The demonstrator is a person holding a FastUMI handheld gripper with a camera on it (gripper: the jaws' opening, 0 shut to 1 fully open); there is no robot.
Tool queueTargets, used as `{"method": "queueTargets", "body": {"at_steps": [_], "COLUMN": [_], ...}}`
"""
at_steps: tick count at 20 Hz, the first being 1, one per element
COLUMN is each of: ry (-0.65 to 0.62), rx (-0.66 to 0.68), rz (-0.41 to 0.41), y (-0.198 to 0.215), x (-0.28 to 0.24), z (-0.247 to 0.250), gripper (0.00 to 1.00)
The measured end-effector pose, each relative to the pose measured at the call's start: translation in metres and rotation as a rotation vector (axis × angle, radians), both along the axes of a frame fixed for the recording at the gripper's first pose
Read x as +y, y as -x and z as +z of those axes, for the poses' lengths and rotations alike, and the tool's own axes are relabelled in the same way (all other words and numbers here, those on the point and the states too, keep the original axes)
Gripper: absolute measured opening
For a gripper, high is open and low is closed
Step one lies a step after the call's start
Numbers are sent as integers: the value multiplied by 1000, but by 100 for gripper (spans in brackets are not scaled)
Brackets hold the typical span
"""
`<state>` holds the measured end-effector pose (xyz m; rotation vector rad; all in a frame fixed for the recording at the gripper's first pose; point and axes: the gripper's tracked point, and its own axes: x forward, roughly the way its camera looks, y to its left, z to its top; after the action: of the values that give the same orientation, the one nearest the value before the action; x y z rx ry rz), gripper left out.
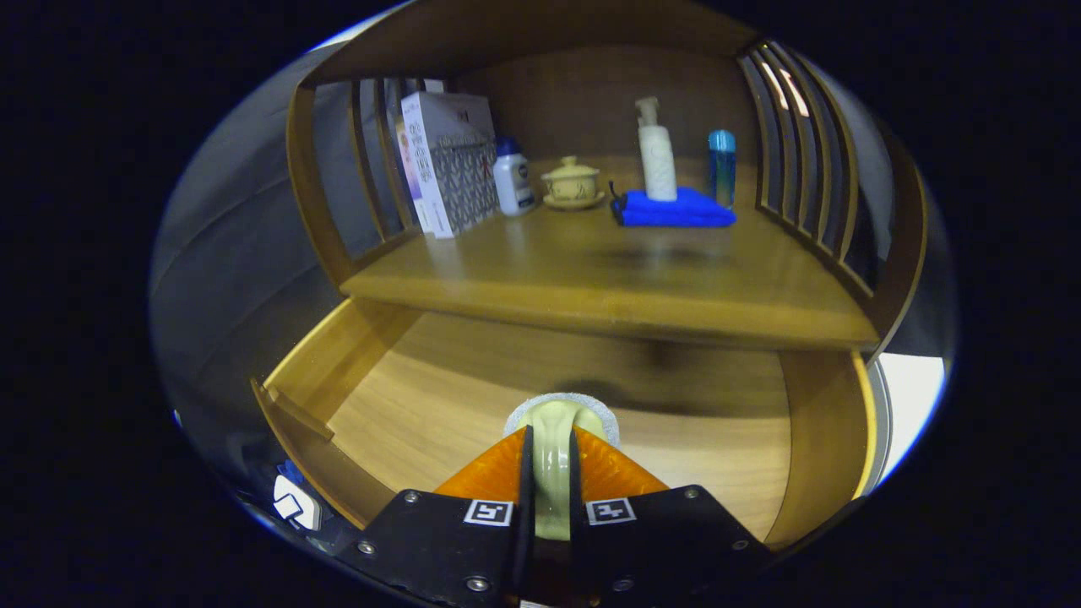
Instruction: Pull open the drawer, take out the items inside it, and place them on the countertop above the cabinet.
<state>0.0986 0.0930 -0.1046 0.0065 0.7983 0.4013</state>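
Note:
The wooden drawer (338, 363) stands pulled open below the countertop (608, 270). My gripper (551, 439) hangs over the drawer's floor, shut on a pale green glossy item (553, 460) with a grey rough rim at its far end (562, 399). Both fingers (498, 473) press its sides, and the item's shadow falls on the drawer floor just beyond it. Which kind of object it is I cannot tell. The rest of the visible drawer floor is bare wood.
At the back of the countertop stand a patterned box (448, 160), a small white bottle (513, 177), a lidded tea cup on a saucer (573, 181), a white pump bottle (657, 156) on a folded blue cloth (676, 209), and a blue bottle (721, 165). Slatted side walls (794, 143) flank the shelf.

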Motion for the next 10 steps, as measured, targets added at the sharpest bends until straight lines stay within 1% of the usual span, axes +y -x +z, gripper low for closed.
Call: {"method": "queueTargets", "body": {"at_steps": [6,8,10], "ry": [-73,-88,-91], "rx": [-150,-190,-221], "rz": [2,-8,-35], "y": [-25,-39,-56], "x": [14,21,24], "z": [66,84,98], "gripper": [17,17,17]}}
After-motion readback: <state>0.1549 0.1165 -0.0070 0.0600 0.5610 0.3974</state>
